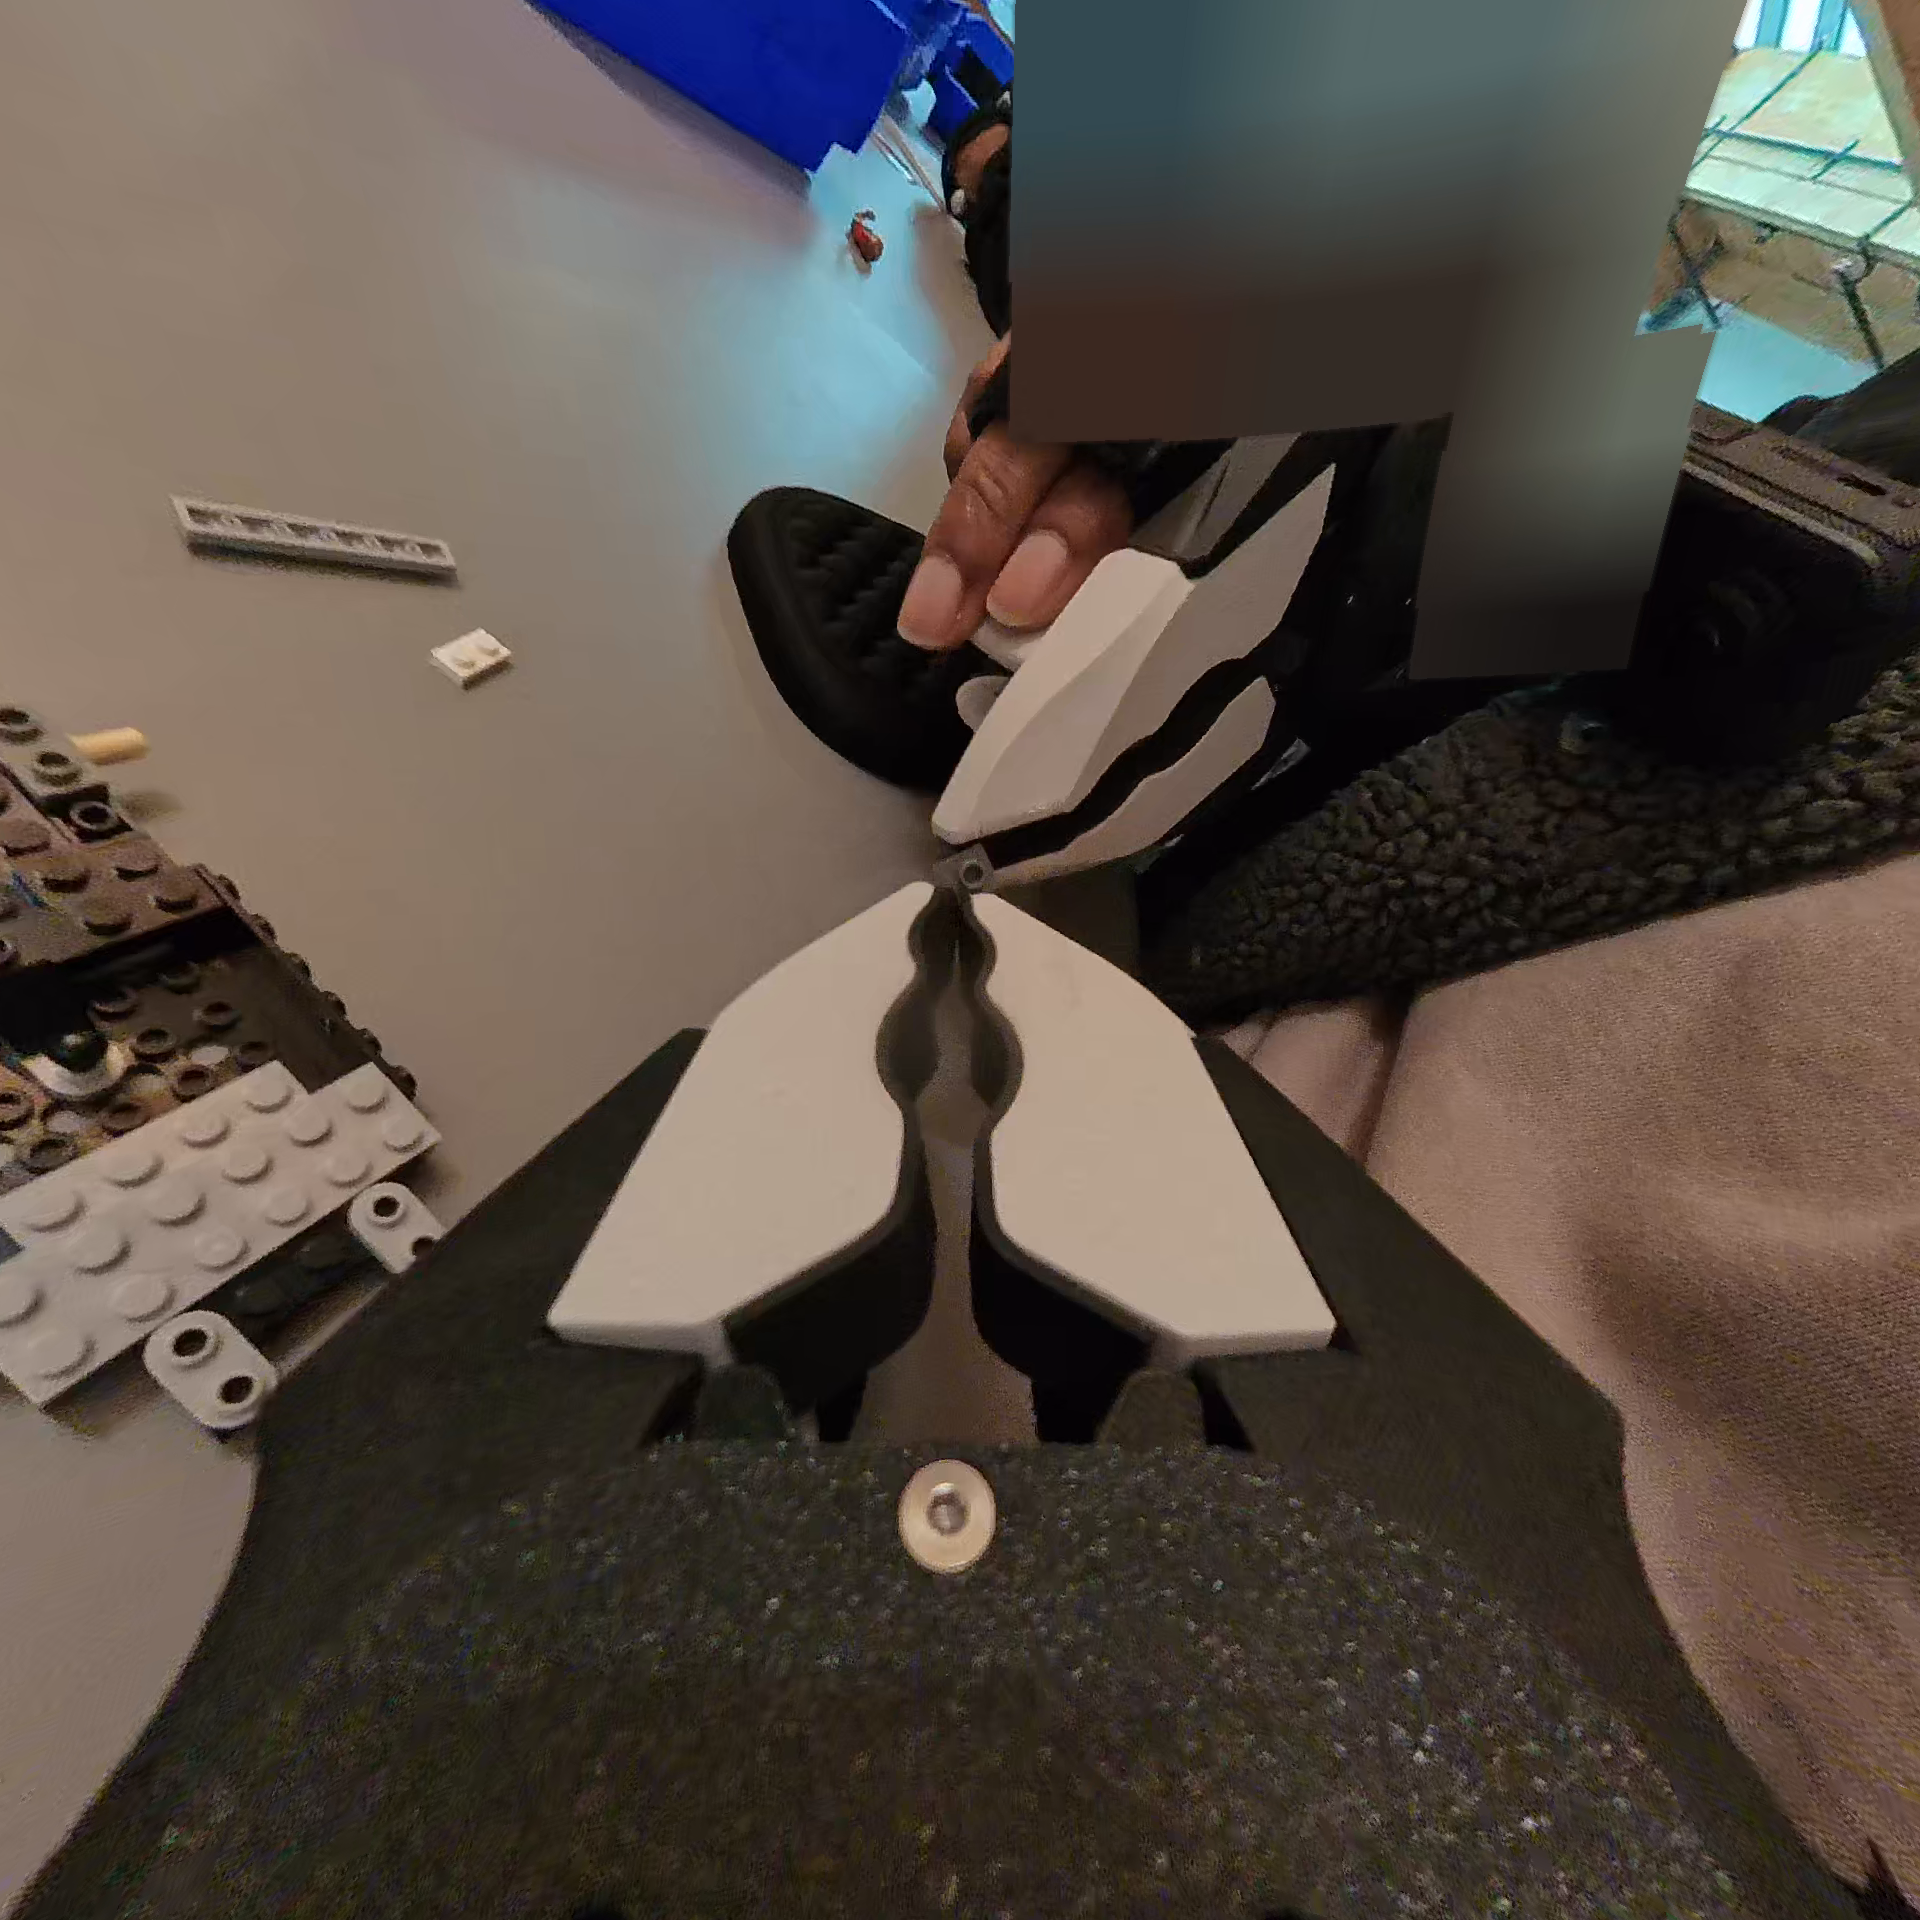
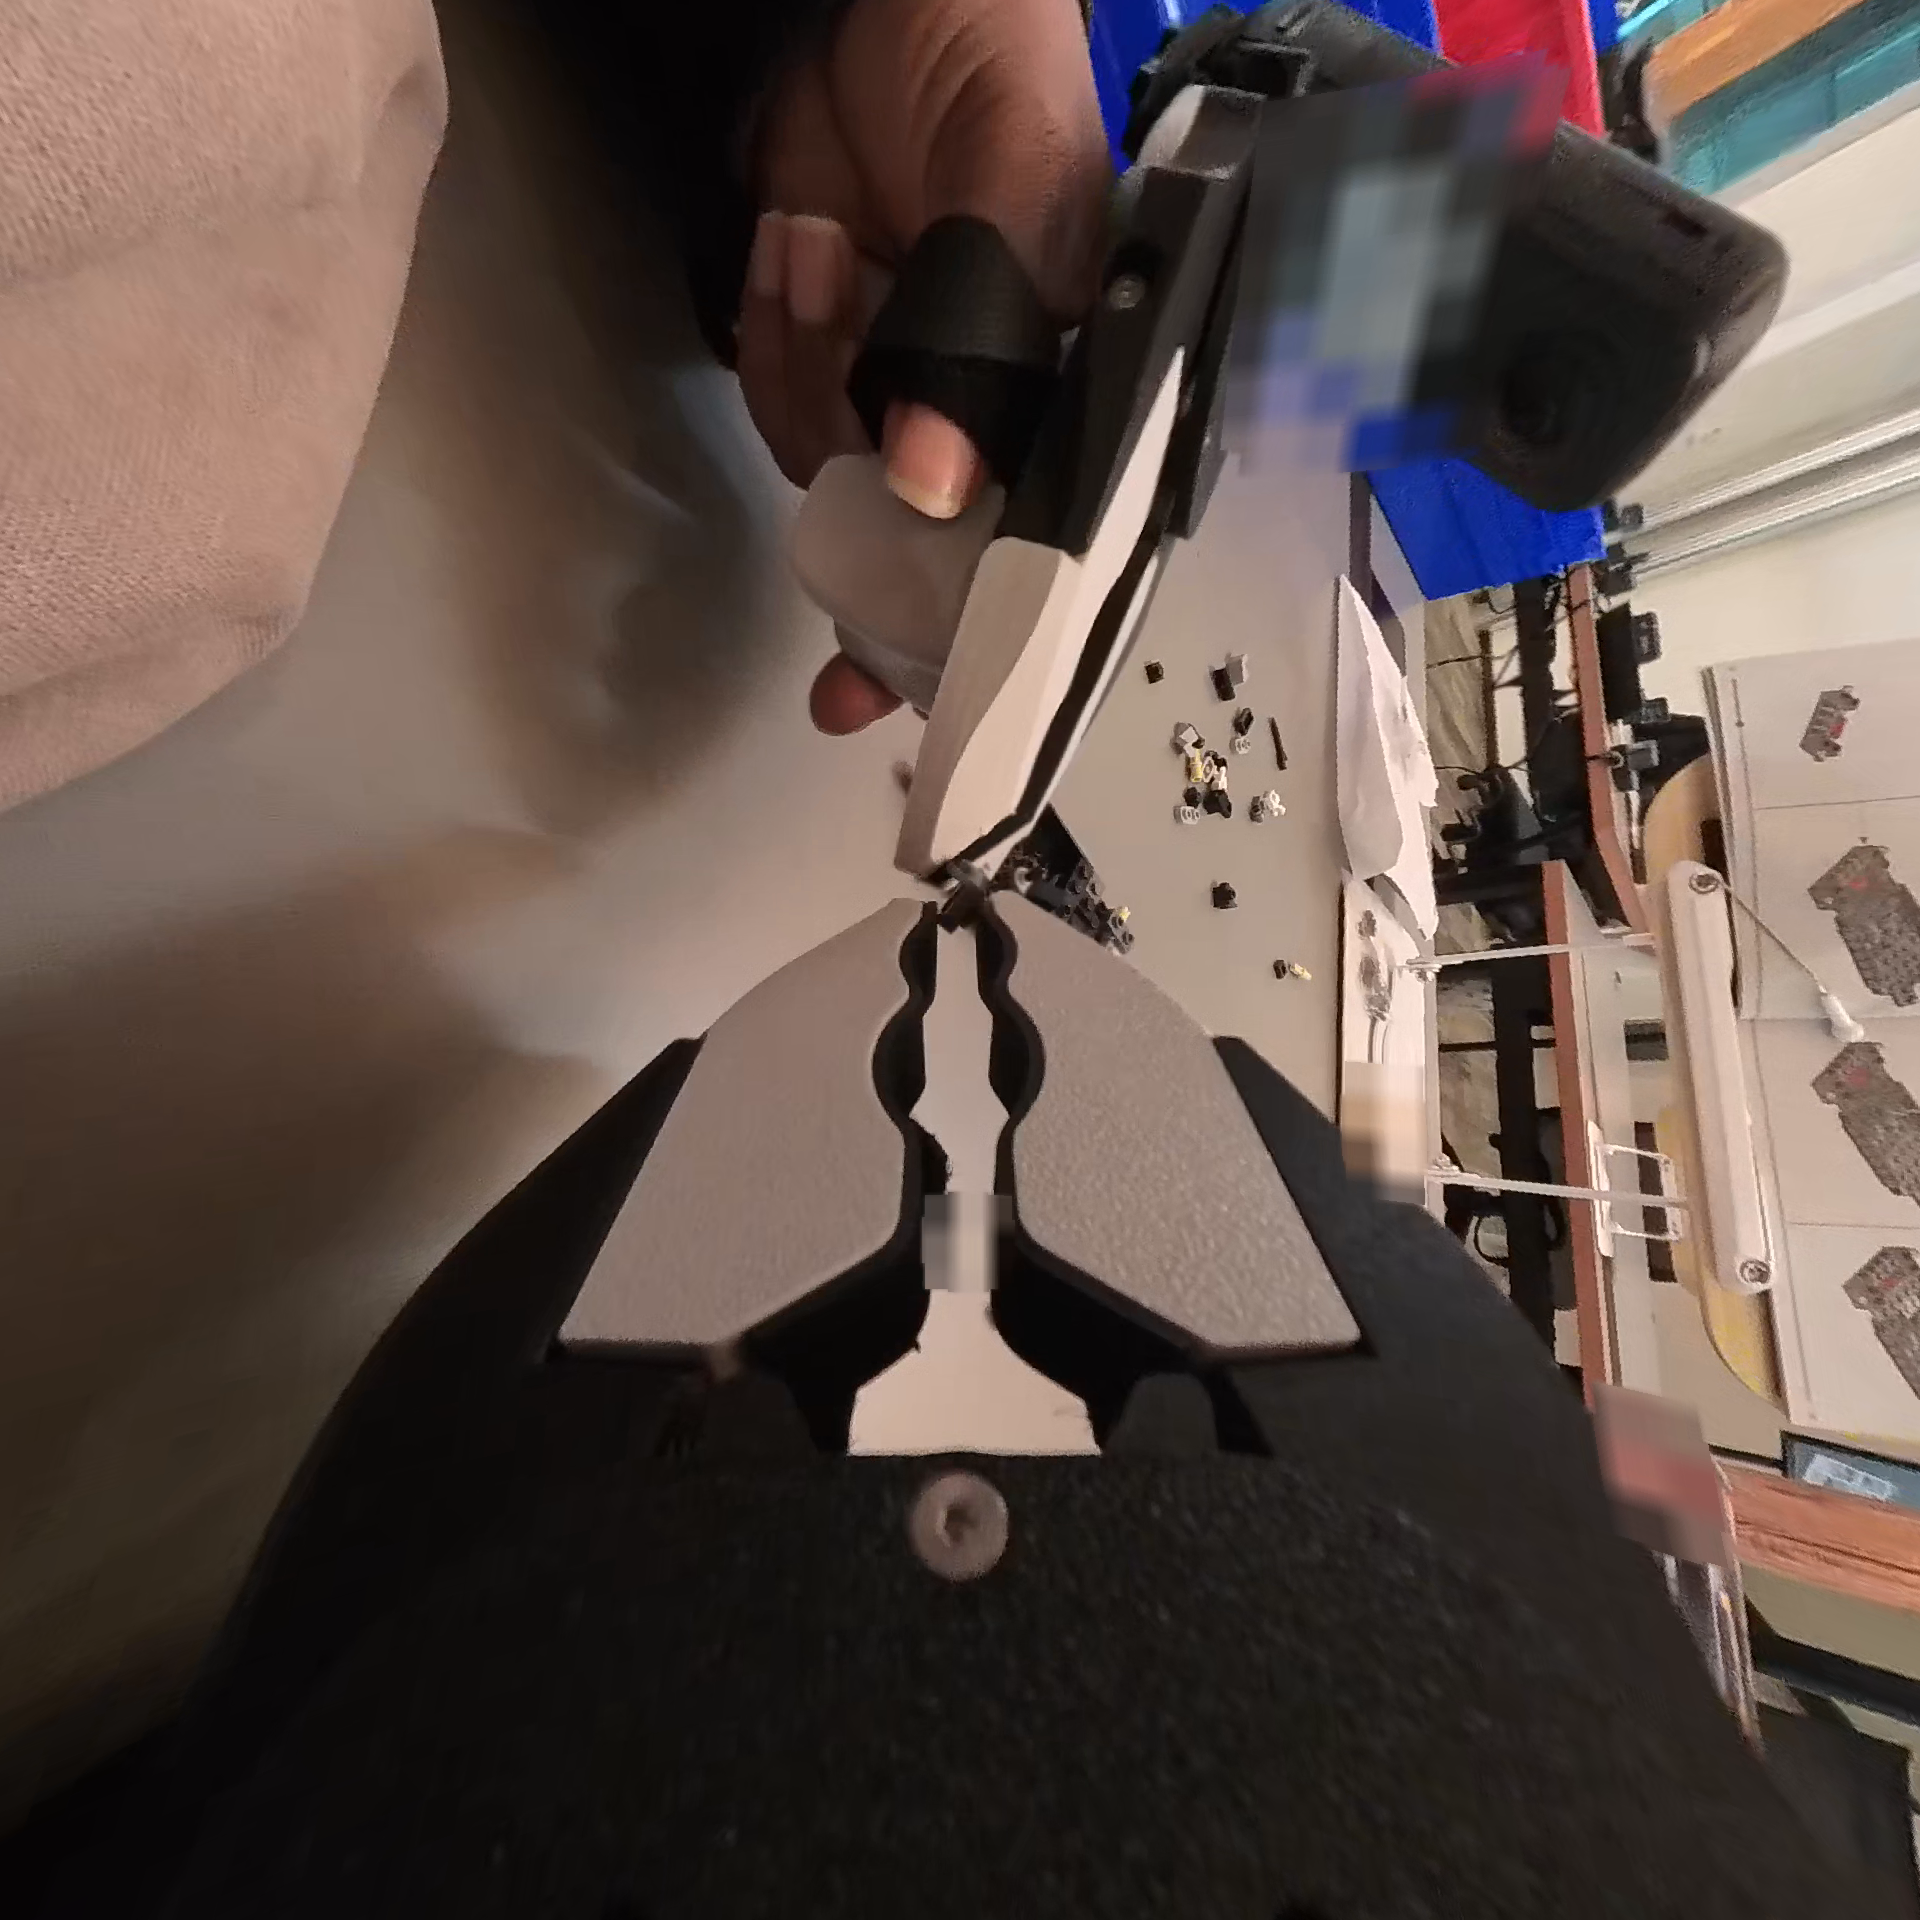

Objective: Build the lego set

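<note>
My two grippers meet tip to tip in the air above the grey table [image 1: 540, 395]. My right gripper [image 2: 961, 916] is shut on a small dark grey lego piece [image 2: 958, 914]. The left wrist view shows this piece [image 1: 971, 869] with its round hole, pinched in the right gripper [image 1: 977, 871] that reaches in from the upper right. My left gripper [image 1: 948, 906] has its fingertips closed together, right against that piece. In the right wrist view the left gripper [image 2: 951, 871] comes down from above, shut.
A partly built dark model with a light grey plate [image 1: 208, 1164] lies at the left. A long grey plate [image 1: 312, 535], a small white plate [image 1: 471, 657] and a tan pin [image 1: 109, 743] lie nearby. Several small loose pieces [image 2: 1226, 769] and an instruction booklet [image 2: 1849, 935] lie farther off.
</note>
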`<state>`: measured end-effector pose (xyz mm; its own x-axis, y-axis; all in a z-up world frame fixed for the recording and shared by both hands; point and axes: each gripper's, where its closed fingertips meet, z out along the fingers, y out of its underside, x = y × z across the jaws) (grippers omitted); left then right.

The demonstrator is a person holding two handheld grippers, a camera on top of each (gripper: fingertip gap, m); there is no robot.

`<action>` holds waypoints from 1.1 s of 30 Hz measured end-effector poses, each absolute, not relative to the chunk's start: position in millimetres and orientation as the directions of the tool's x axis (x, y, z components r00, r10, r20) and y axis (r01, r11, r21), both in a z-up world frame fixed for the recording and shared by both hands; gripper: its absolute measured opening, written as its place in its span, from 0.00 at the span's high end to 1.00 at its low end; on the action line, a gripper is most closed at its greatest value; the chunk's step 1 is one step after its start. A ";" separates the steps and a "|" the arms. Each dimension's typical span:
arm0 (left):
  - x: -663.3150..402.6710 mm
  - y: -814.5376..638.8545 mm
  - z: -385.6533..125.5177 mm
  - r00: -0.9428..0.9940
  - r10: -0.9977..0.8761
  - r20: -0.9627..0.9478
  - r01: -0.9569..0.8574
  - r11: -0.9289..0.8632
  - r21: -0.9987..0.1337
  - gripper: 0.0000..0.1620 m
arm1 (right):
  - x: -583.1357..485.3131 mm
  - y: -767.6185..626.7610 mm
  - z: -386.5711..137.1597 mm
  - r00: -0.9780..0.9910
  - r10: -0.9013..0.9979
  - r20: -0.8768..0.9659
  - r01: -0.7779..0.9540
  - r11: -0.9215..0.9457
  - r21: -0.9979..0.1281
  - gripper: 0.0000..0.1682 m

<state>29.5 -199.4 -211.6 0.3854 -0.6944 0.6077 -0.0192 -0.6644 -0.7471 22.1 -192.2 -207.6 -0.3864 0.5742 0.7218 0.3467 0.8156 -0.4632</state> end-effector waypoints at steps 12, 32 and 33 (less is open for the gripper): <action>29.5 -195.5 -209.2 0.381 -0.658 0.649 0.028 -0.694 -0.719 0.95 | 20.4 -190.5 -209.4 -0.372 0.561 0.740 0.346 0.823 -0.450 0.96; -18.2 -153.4 -203.7 0.750 -0.515 -0.415 -0.531 -0.094 -0.842 0.95 | -17.6 -161.7 -202.9 0.067 0.786 -0.614 0.440 -0.576 -0.689 0.90; -18.6 -153.1 -203.6 0.745 -0.508 -0.433 -0.544 -0.085 -0.835 0.95 | -18.5 -161.0 -202.3 0.063 0.768 -0.637 0.437 -0.595 -0.675 0.90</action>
<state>-18.6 -153.1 -203.6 0.7446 -0.5081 -0.4330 -0.5437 -0.0851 -0.8350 -18.5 -161.0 -202.3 0.0625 0.7682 -0.6371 0.4371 -0.5950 -0.6745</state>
